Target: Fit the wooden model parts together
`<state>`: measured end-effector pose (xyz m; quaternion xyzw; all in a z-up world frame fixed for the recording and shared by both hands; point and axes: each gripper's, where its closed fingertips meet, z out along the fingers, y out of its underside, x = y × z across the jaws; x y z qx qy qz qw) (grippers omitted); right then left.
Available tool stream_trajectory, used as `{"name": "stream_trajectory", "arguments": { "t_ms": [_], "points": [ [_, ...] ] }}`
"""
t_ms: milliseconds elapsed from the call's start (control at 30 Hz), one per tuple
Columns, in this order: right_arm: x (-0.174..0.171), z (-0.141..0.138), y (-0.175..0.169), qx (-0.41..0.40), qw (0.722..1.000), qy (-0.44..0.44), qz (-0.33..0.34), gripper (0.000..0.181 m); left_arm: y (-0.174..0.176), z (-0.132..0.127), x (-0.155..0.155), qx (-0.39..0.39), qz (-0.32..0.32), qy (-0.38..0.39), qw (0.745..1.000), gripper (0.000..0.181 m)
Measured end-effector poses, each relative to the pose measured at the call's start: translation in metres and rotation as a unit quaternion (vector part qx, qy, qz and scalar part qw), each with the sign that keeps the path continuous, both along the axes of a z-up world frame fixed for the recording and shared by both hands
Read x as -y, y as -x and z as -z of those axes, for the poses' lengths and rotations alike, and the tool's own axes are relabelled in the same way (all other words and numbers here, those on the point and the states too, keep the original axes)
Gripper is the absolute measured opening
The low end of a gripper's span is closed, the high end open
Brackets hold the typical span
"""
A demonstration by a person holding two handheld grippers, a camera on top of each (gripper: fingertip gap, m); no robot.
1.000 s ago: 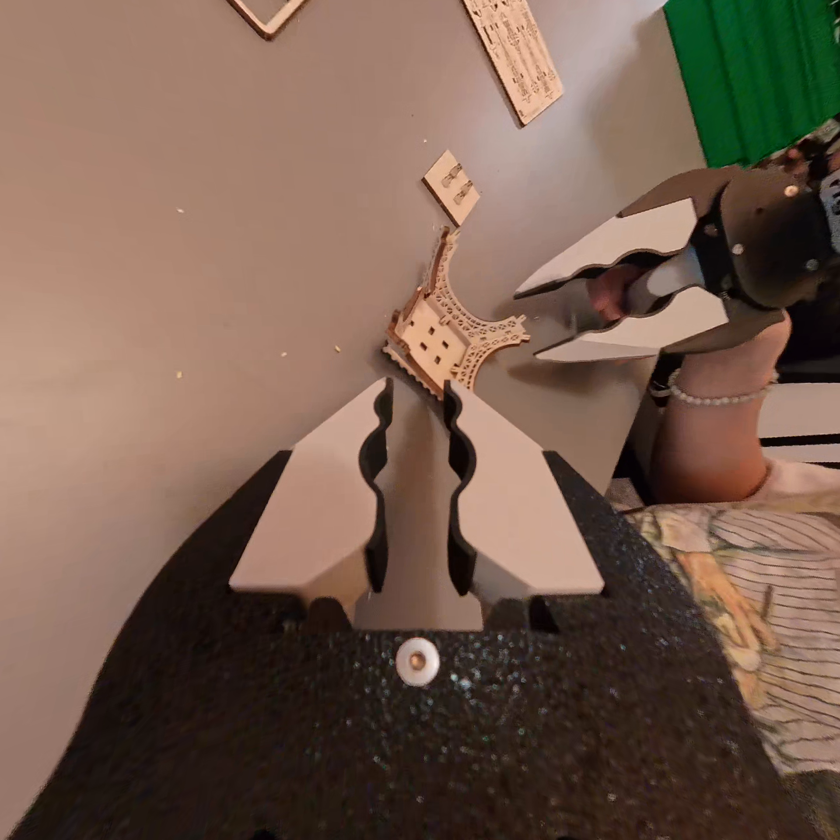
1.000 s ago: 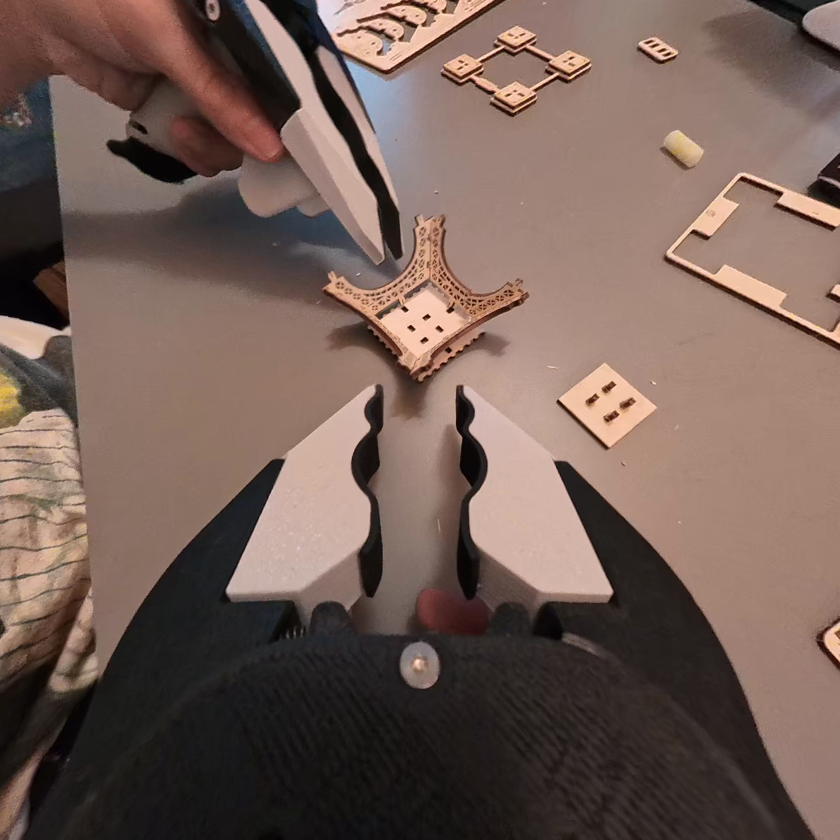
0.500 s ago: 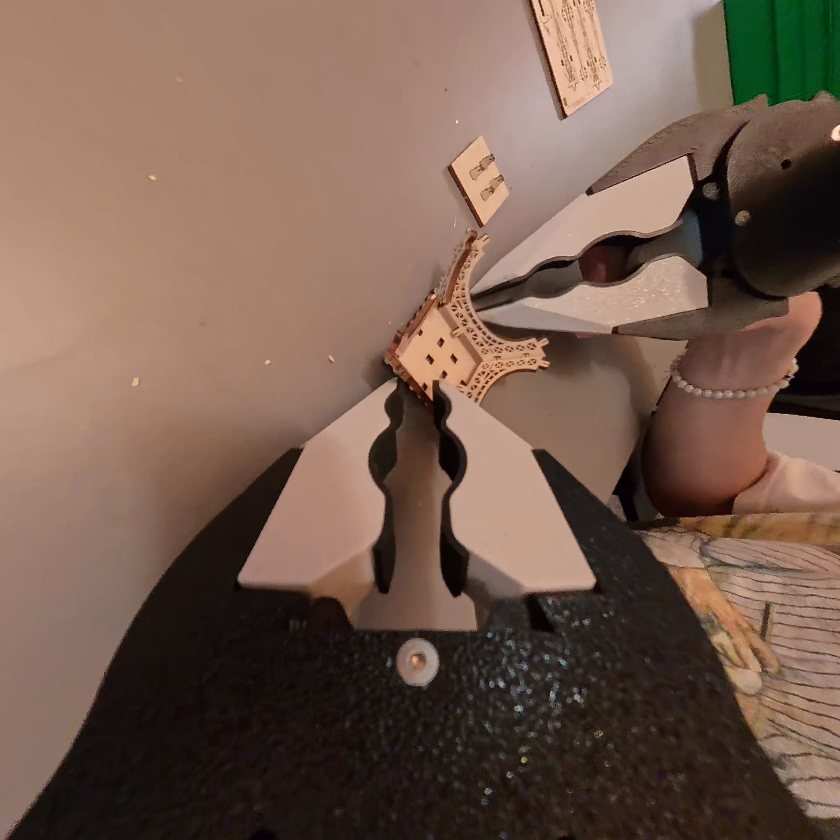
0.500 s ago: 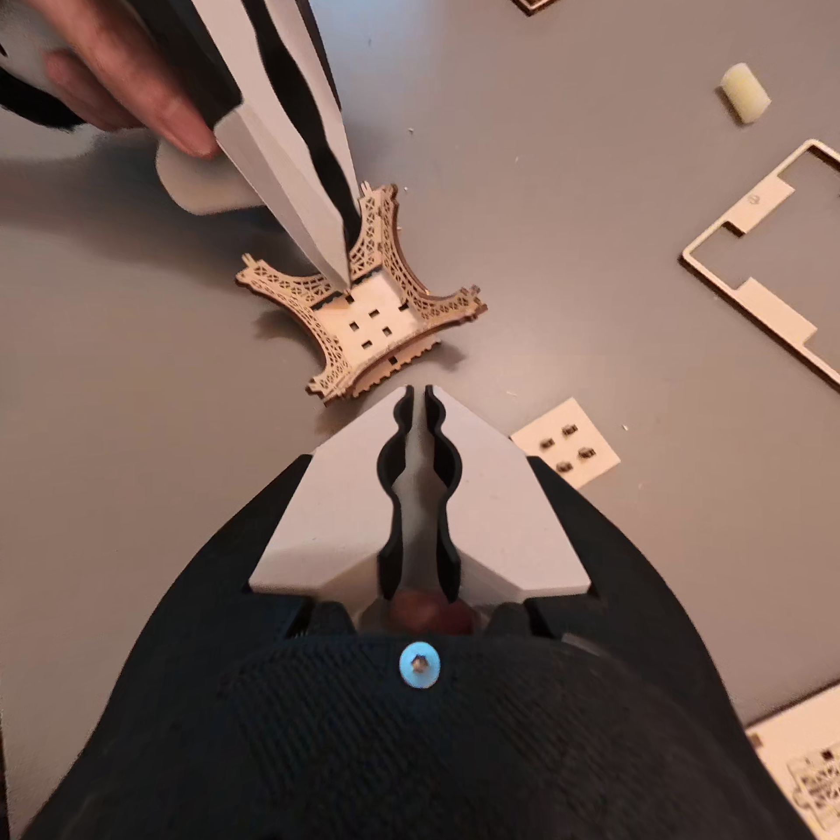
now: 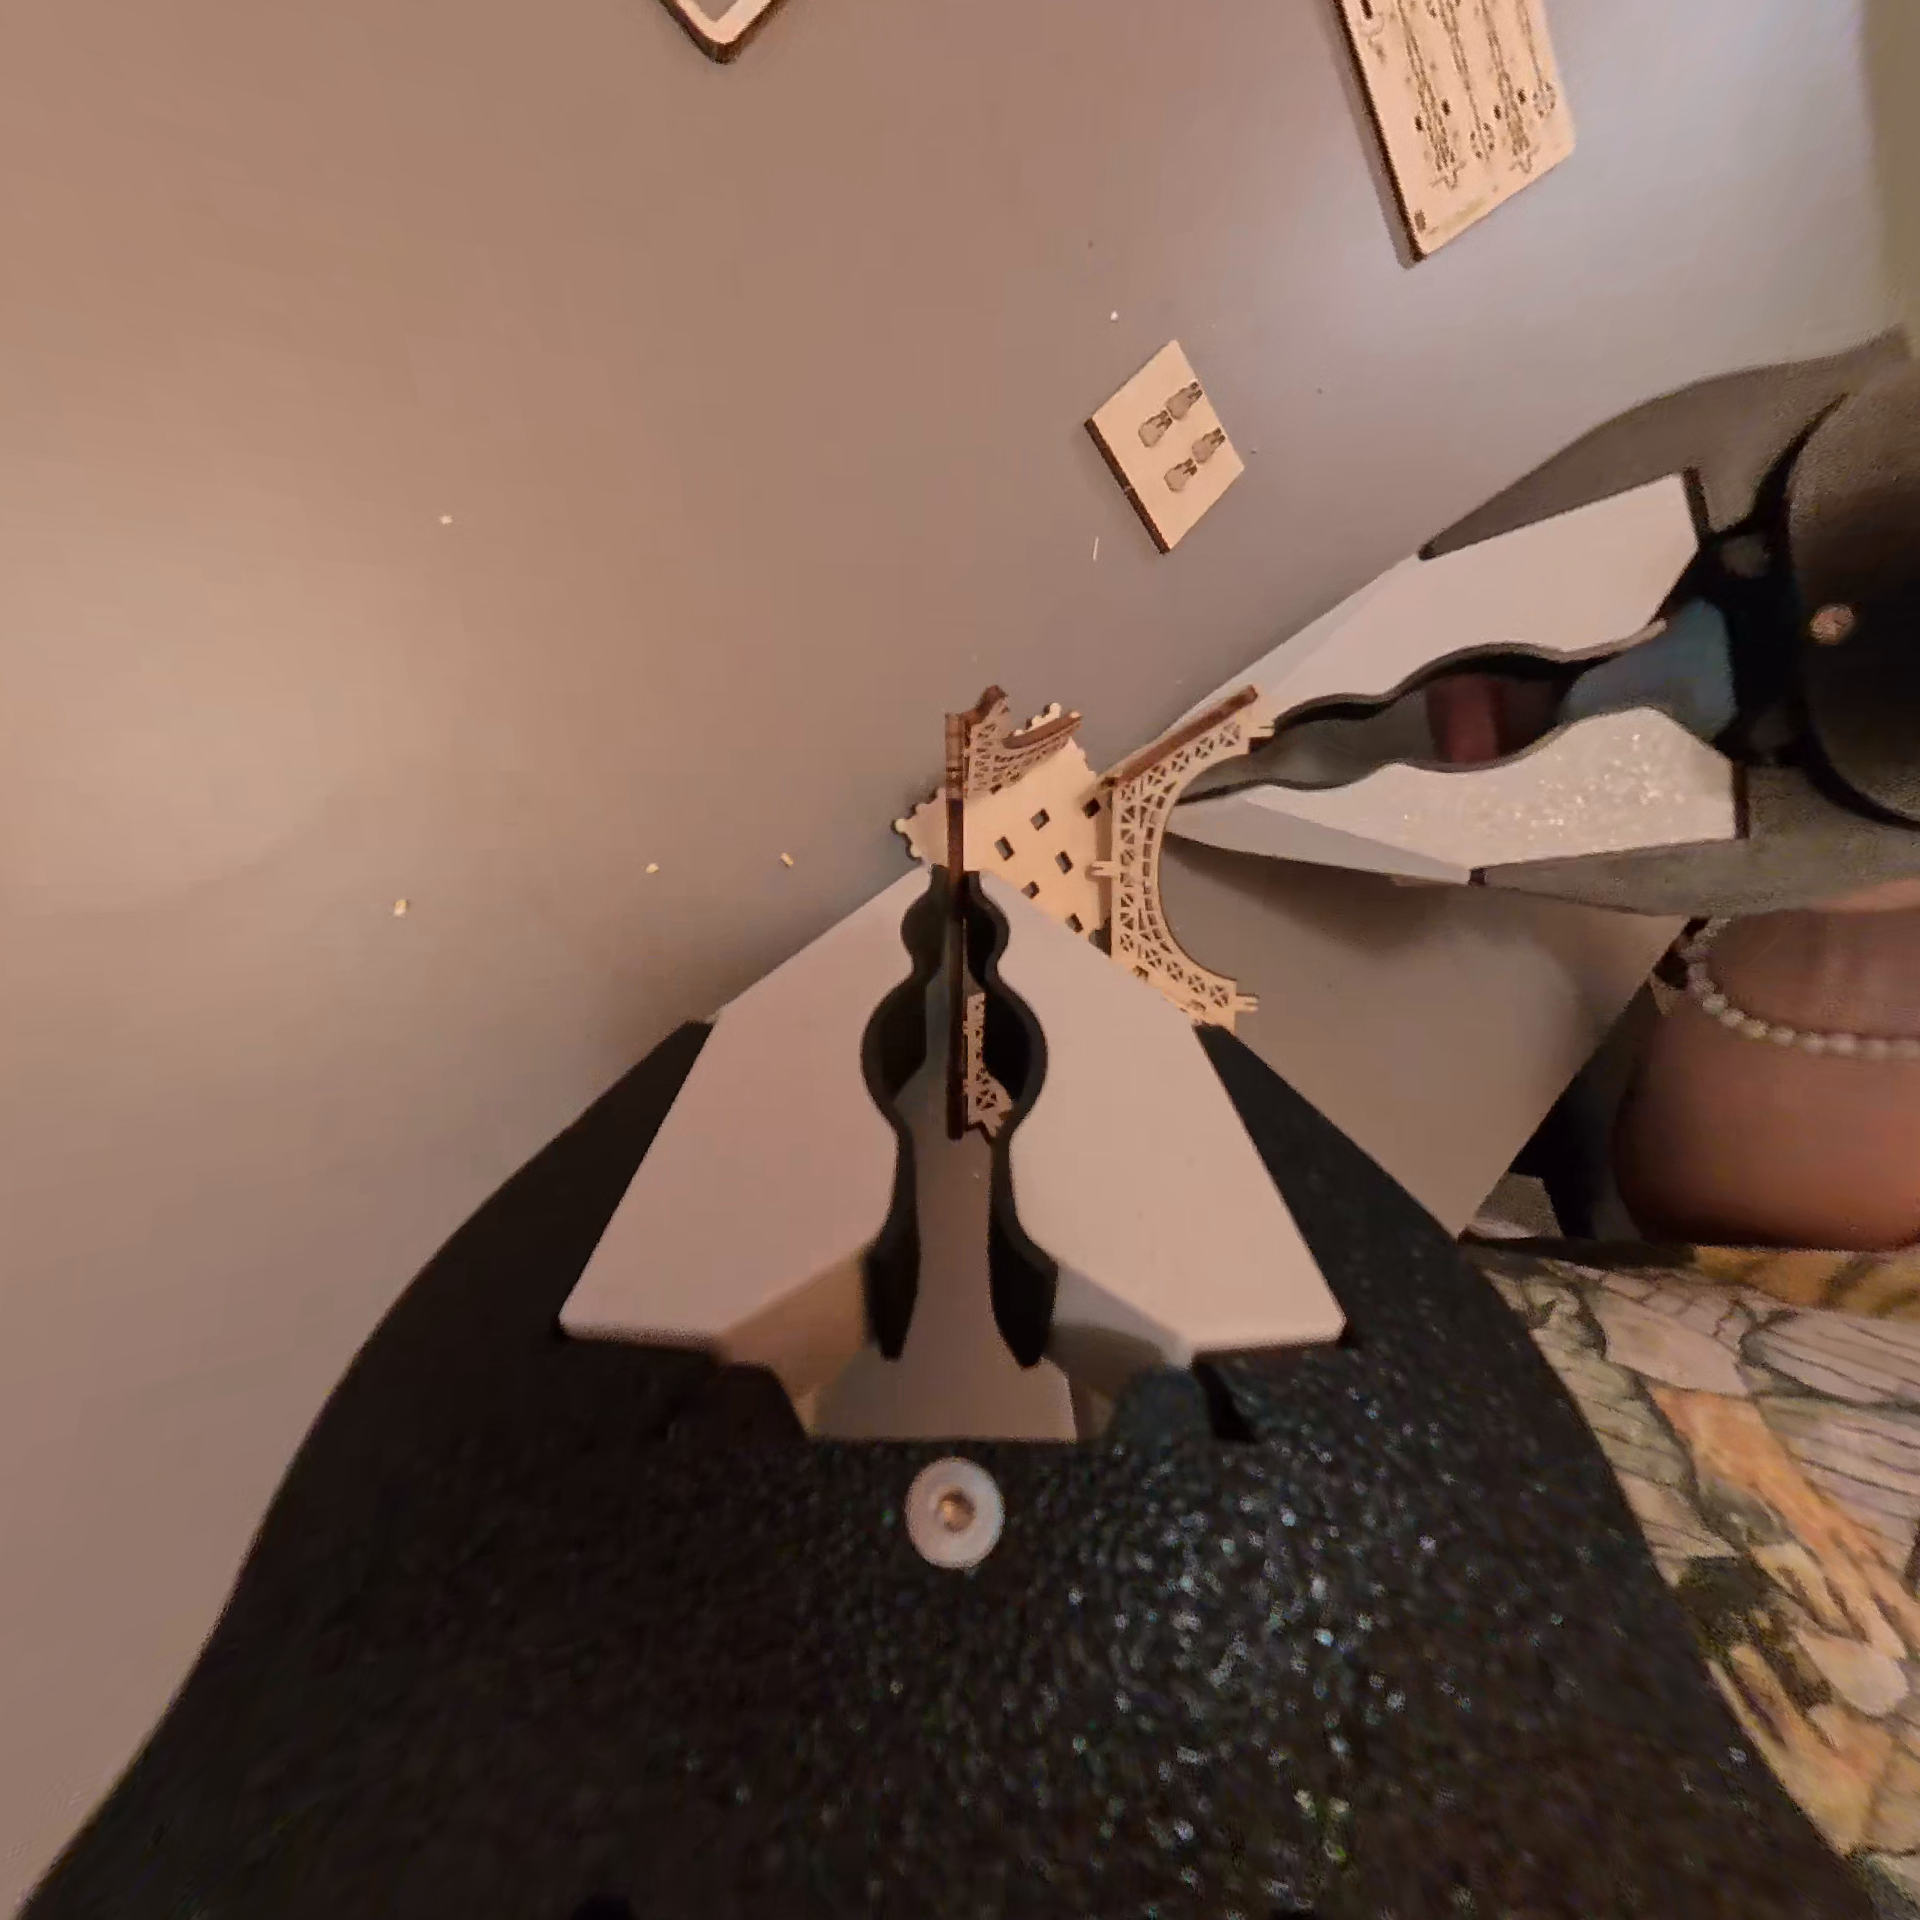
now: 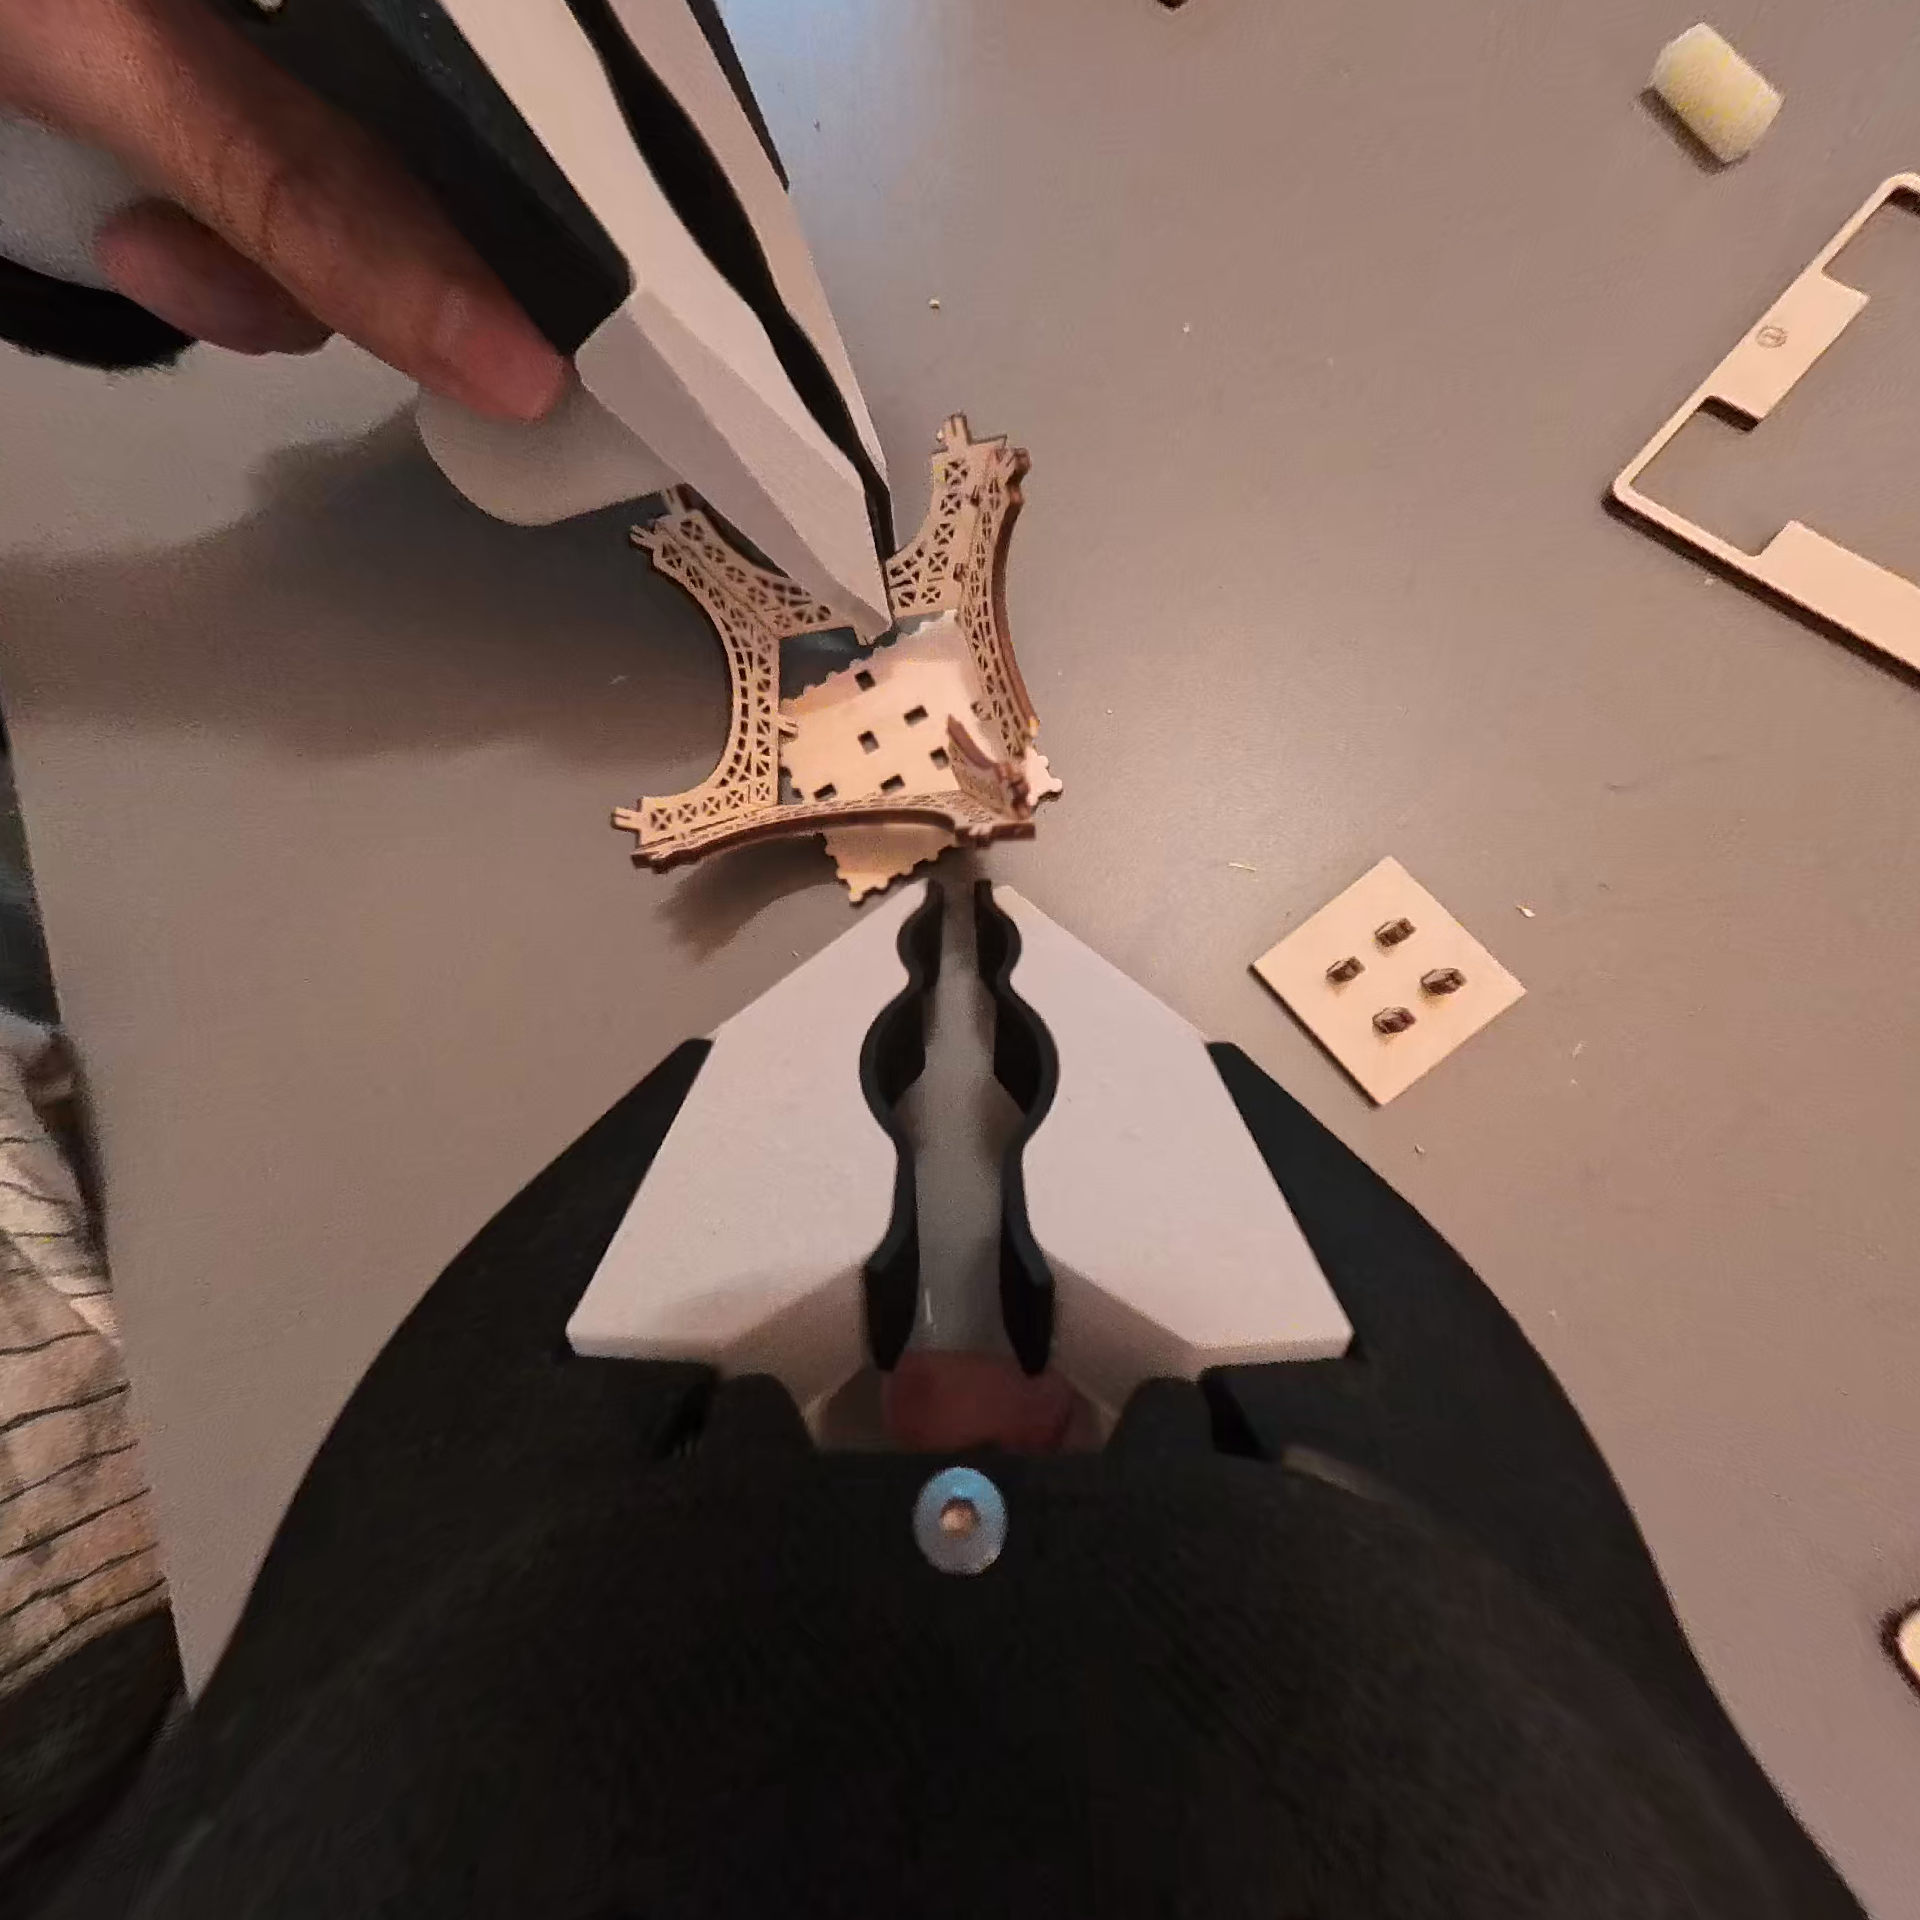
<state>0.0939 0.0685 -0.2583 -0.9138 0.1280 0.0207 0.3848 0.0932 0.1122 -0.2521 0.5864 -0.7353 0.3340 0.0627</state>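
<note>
Left gripper is clamped on one lattice leg of the wooden tower base, lifting it just off the grey table. Right gripper is nearly closed at the base's corner, holding nothing that I can see. Four legs look fitted; the square plate and frame wait unused nearby.
</note>
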Motion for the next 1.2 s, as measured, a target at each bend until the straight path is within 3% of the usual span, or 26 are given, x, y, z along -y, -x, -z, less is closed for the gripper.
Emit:
{"name": "stream_trajectory", "arguments": {
  "t_ms": [33,100,333,433,633,1067,1200],
  "points": [
    [0.000,0.000,0.001,0.007,1.000,0.002,0.001,0.006,0.001,0.000,-0.001,-0.003,-0.008,0.006,1.000,0.000],
    [-0.004,-0.001,0.004,0.003,1.000,-0.005,0.014,0.011,0.002,0.000,-0.003,-0.007,-0.017,0.017,1.000,0.000],
    [-0.023,-0.004,0.028,-0.080,0.994,-0.067,0.034,0.001,0.002,-0.002,-0.012,0.004,-0.017,0.014,1.000,0.000],
    [-0.023,-0.007,0.036,-0.090,0.993,-0.068,0.012,0.019,0.001,-0.008,-0.012,0.015,-0.002,0.019,1.000,0.000],
    [-0.003,-0.015,0.005,-0.025,0.997,-0.052,0.041,0.035,-0.001,-0.003,-0.005,0.001,0.014,0.022,1.000,0.000],
    [-0.001,-0.007,0.020,0.023,1.000,-0.014,-0.005,0.022,-0.001,0.004,-0.007,0.002,-0.017,0.009,1.000,0.001],
    [-0.002,-0.012,0.018,0.032,0.999,-0.023,-0.008,0.016,-0.001,0.001,-0.009,0.001,-0.036,0.023,0.999,0.017]
  ]
}}
